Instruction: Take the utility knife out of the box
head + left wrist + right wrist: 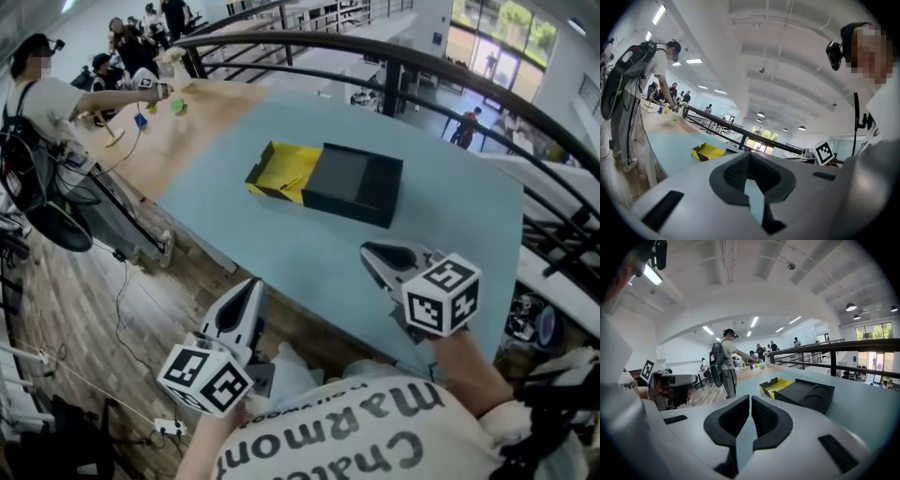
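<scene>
A black box (354, 183) lies on the light blue table (281, 244), with its yellow inner tray (286, 172) slid partly out to the left. I cannot see a utility knife in any view. My left gripper (255, 284) is shut and empty, hanging off the table's near edge over the wooden floor. My right gripper (367, 249) is also shut and empty, over the table's near part, well short of the box. The right gripper view shows the box (808, 397) and the tray (776, 385) ahead of the jaws. In the left gripper view only the tray (708, 151) shows.
A black curved railing (422, 70) runs behind the table. A wooden table (187, 131) adjoins at the far left, where a person (42, 94) with a backpack leans over small coloured objects. Cables lie on the wooden floor (94, 309) at the left.
</scene>
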